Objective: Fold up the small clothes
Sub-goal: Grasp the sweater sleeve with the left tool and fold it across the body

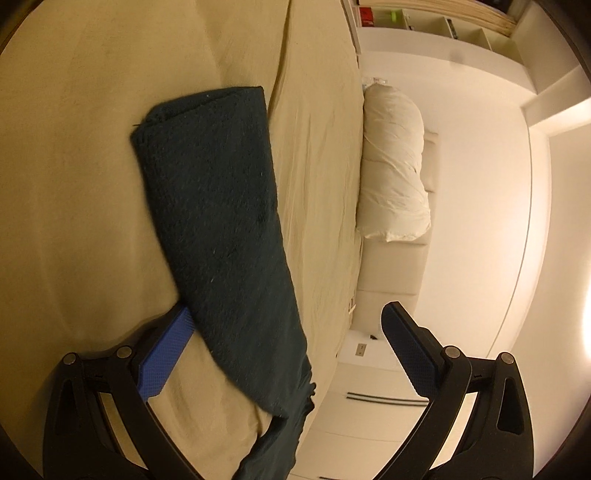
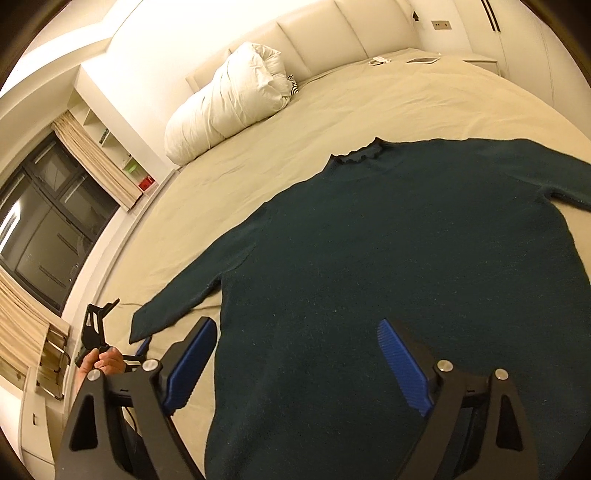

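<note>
I've got the sweater (image 2: 388, 277) spread flat on the bed (image 2: 369, 99), nothing folded yet, left gripper (image 1: 284, 325) gaping wide around its sleeve (image 1: 214, 206) end, right gripper (image 2: 295, 339) wide open and empty at its hem.

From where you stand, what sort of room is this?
Most likely a bedroom: a wide bed with a padded headboard, a rolled white duvet near it, and a curtained window beside.
</note>
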Demonstrator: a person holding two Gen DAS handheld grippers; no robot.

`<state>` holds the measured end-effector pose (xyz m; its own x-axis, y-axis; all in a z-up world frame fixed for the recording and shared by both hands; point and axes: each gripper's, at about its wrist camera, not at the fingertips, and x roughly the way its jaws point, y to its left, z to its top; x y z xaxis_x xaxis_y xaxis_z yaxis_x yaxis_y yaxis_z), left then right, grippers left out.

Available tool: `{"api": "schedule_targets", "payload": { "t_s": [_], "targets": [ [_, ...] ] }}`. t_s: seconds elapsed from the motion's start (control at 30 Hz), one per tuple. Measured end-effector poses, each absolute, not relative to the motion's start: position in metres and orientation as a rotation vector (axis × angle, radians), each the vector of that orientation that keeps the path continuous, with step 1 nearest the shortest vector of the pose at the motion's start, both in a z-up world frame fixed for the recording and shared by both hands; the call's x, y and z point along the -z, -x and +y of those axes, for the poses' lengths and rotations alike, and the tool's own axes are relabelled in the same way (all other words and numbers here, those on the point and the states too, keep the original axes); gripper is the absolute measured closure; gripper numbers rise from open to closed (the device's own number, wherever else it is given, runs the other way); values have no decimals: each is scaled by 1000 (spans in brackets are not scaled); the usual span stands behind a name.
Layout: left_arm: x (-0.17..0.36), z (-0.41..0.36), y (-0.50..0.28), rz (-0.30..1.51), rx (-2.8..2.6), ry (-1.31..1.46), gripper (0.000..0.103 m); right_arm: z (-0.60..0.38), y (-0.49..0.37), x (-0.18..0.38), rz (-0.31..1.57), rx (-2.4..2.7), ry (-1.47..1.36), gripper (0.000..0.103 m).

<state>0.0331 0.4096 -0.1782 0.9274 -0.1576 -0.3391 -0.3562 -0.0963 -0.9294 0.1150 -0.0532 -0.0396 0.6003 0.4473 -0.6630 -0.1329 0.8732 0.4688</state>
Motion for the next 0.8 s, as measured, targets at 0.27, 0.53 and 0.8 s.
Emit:
{"api": "schedule_targets", "payload": {
  "t_s": [0.27,0.53,0.8],
  "targets": [
    [181,417,-46,480,-232,1599,75,-64,-115,40,839,-334,-406,19],
    [109,367,-96,557,-197,1200,95,-94,-115,46,819,-305,-445,23],
    [9,155,-205,643,146,593,95,-156,-115,50,776,-215,-524,24]
  ]
}}
